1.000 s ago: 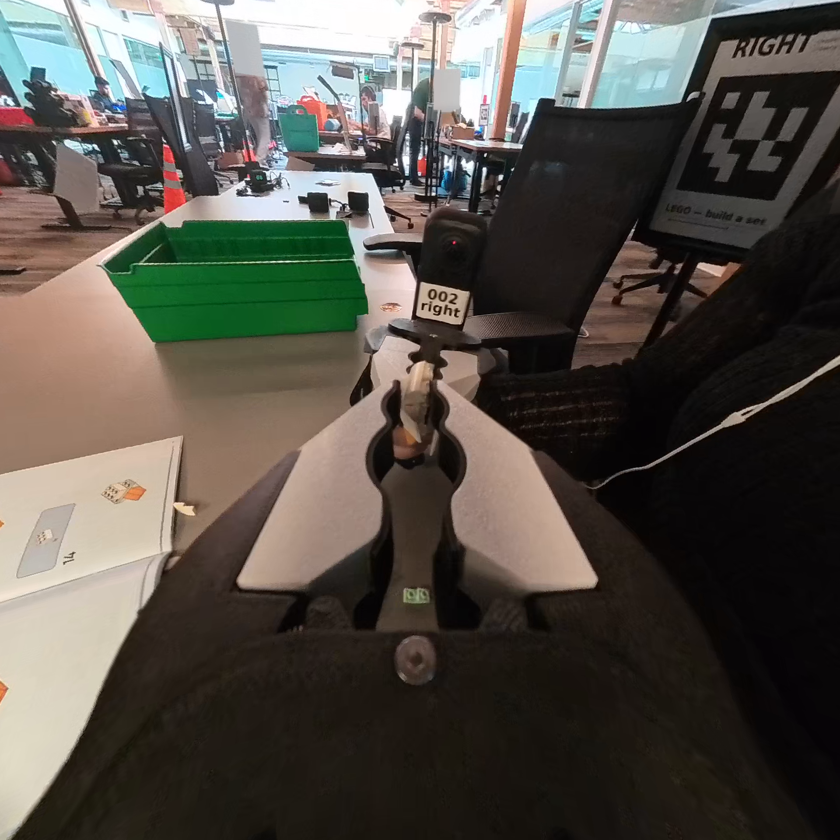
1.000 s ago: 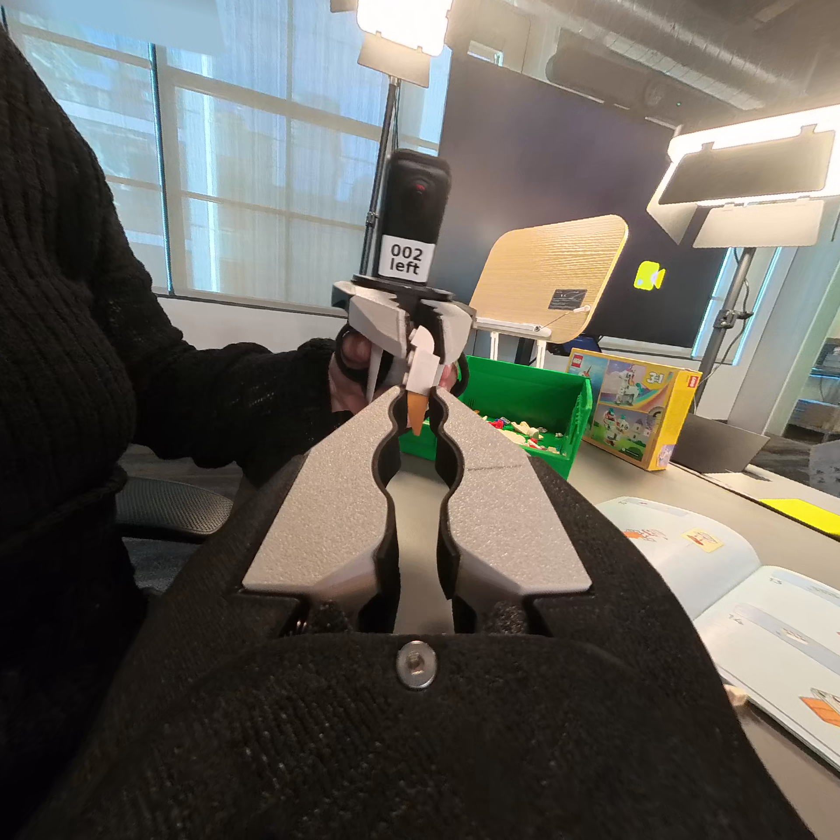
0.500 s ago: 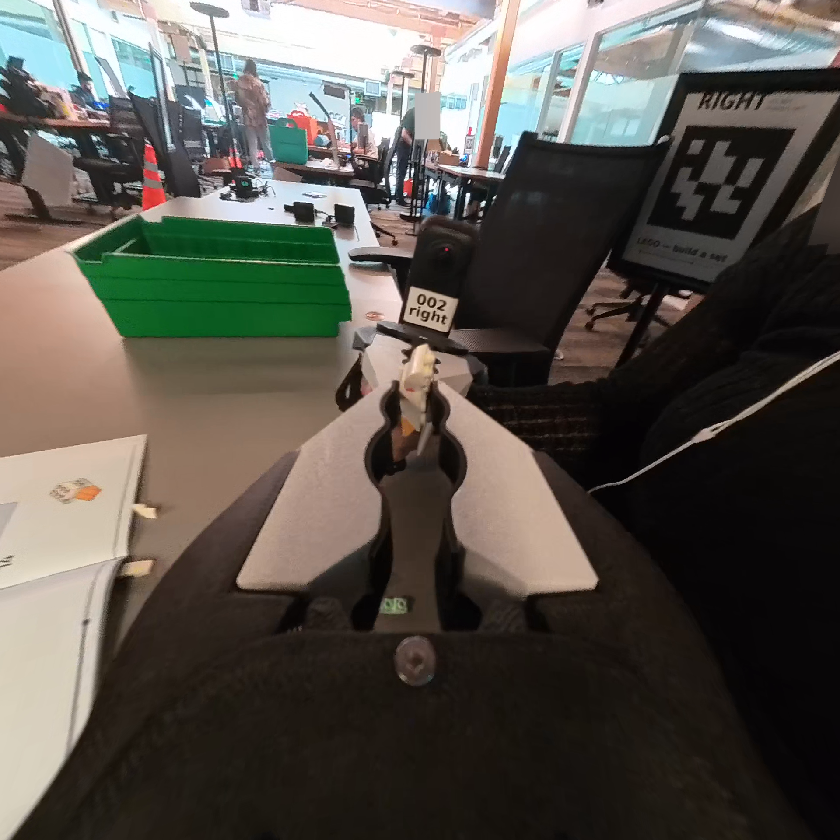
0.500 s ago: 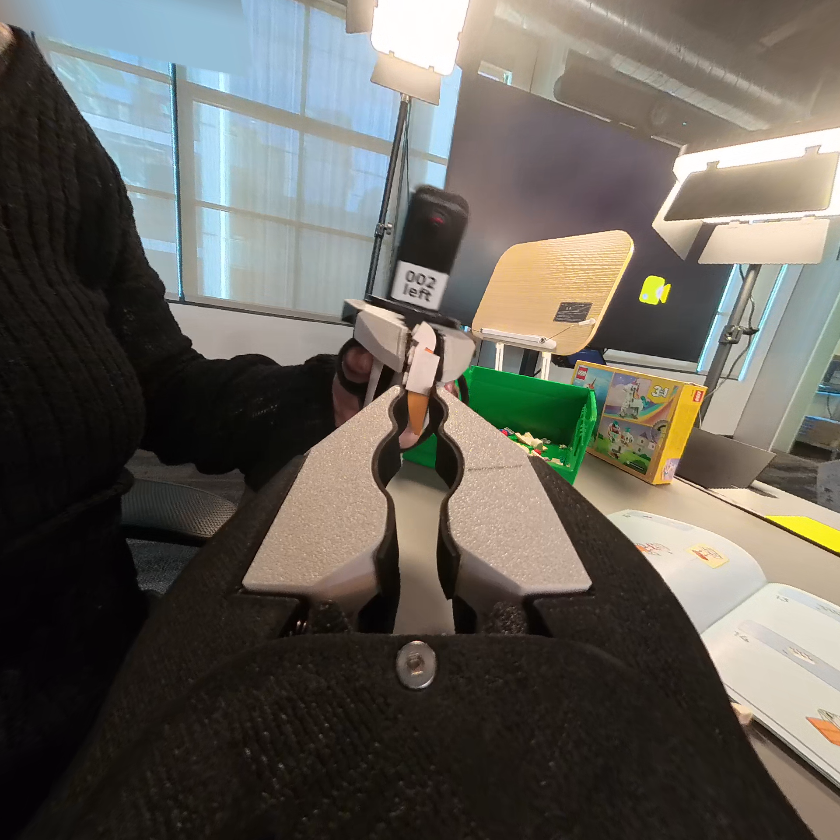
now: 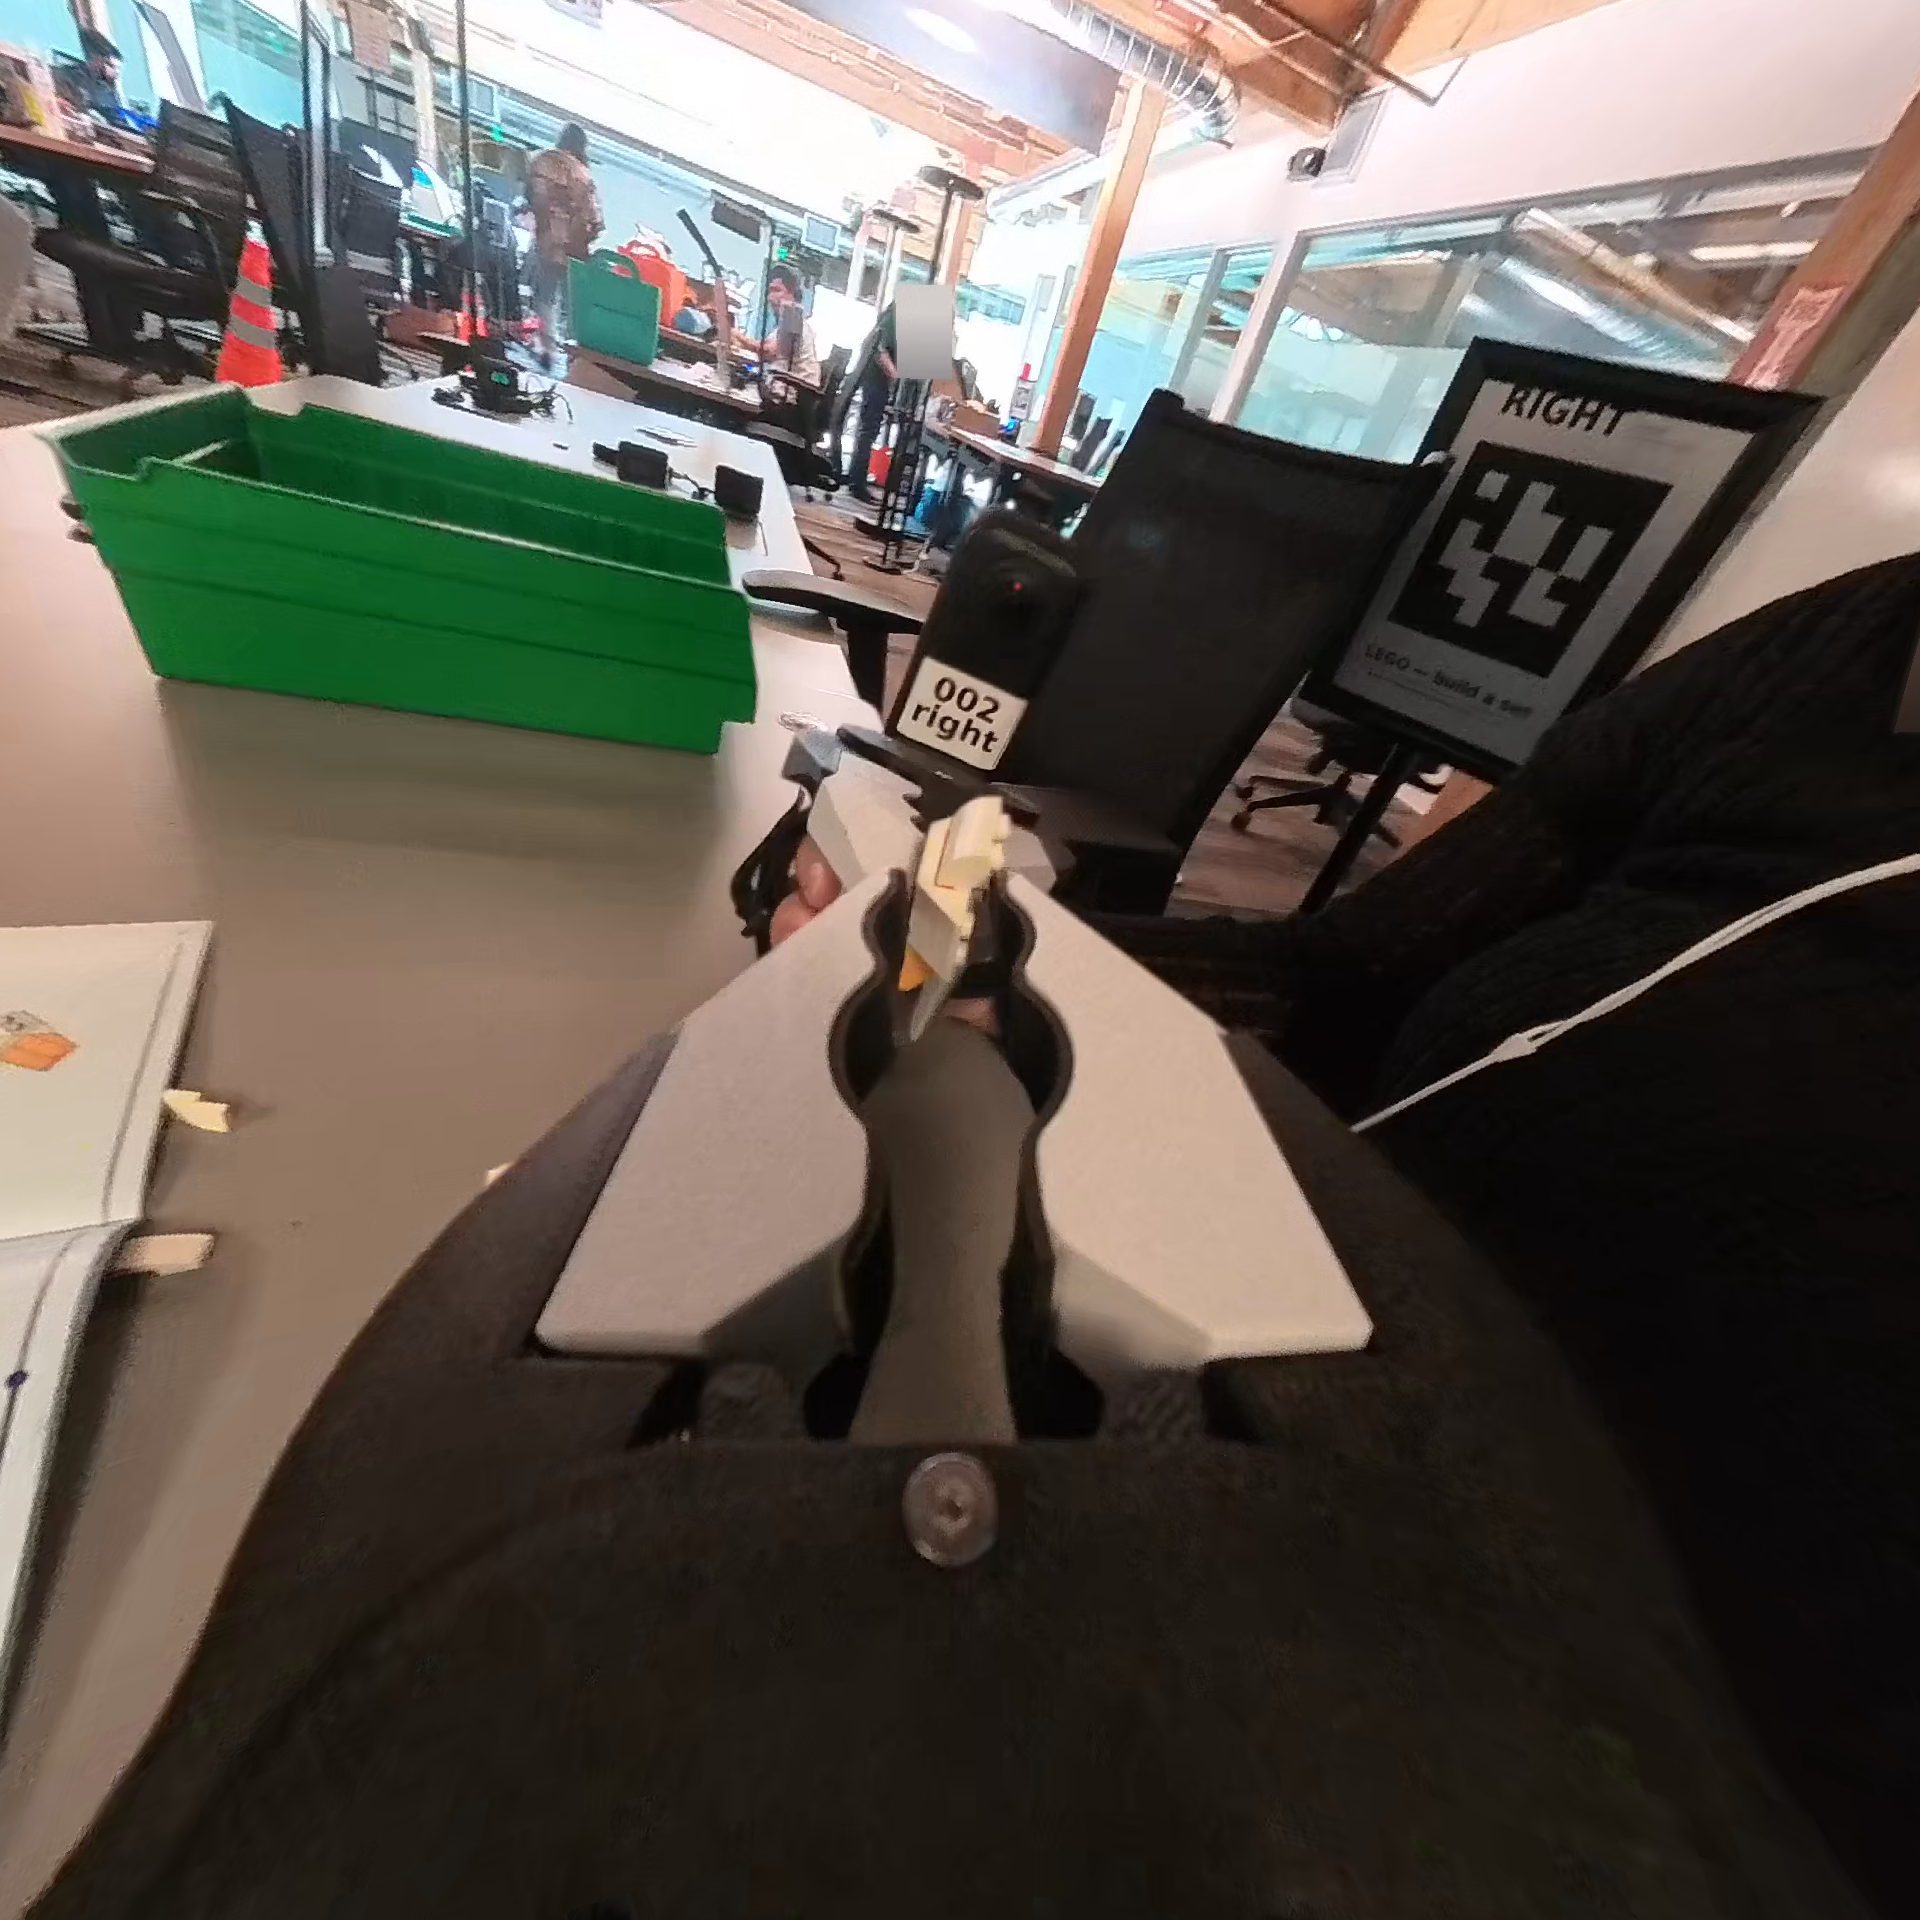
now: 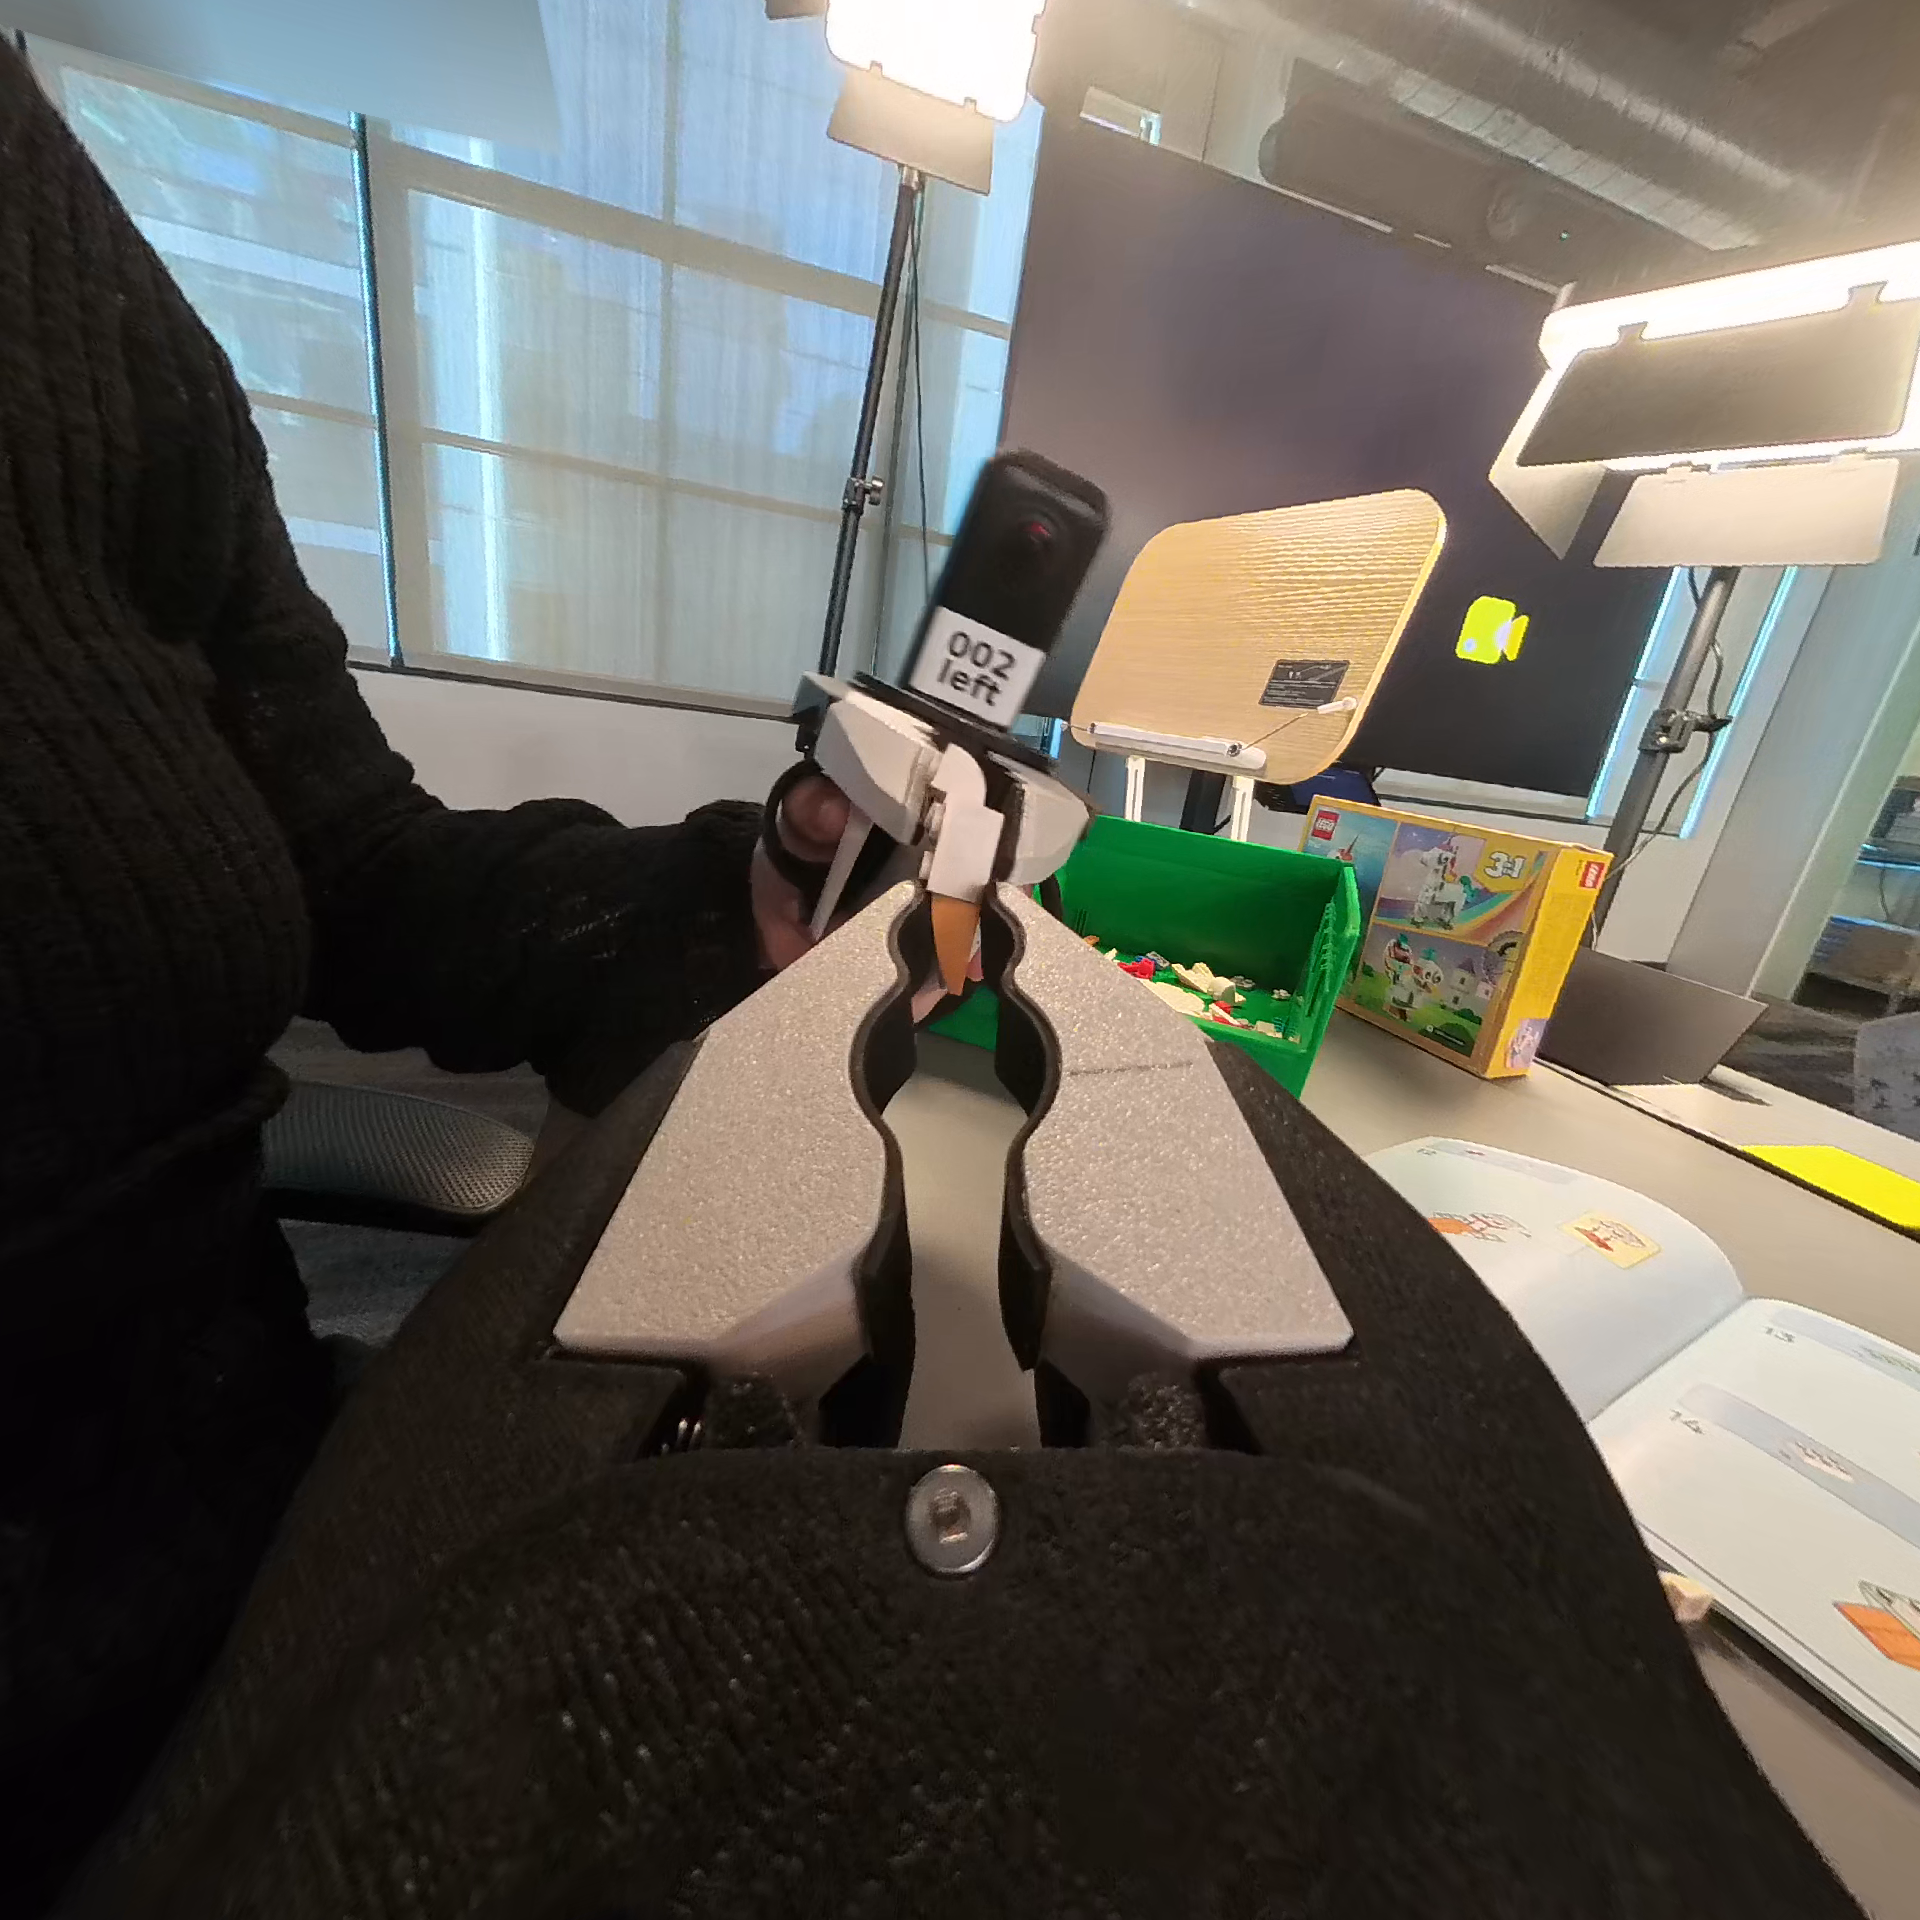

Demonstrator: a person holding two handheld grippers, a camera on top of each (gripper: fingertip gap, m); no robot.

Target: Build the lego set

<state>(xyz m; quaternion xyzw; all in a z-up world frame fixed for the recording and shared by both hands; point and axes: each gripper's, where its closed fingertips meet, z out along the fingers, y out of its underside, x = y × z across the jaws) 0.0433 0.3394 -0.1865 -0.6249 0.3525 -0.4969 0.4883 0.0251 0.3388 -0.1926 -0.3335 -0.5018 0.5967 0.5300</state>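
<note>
A small white-and-orange lego assembly (image 5: 954,883) is held in the air between my two grippers, which face each other tip to tip. My left gripper (image 5: 948,920) is shut on it. In the right wrist view the assembly (image 6: 954,914) shows an orange lower end and a white upper part. My right gripper (image 6: 951,925) is shut on its orange end. The right gripper's body (image 5: 883,821) shows beyond the assembly in the left wrist view. The left gripper's body (image 6: 894,769) shows beyond it in the right wrist view.
Stacked green trays (image 5: 416,613) stand on the grey table. A green bin (image 6: 1288,935) holds loose pieces, next to the yellow lego box (image 6: 1455,935). The open instruction booklet (image 6: 1662,1351) lies at the right. Two loose pale pieces (image 5: 197,1110) lie by the booklet (image 5: 73,1091). A black chair (image 5: 1195,623) stands behind. Only a small space, under 4 cm, lies between the two pairs of fingers.
Both grippers have stayed shut on the assembly and have risen and tilted together. The assembly now leans to the right.
</note>
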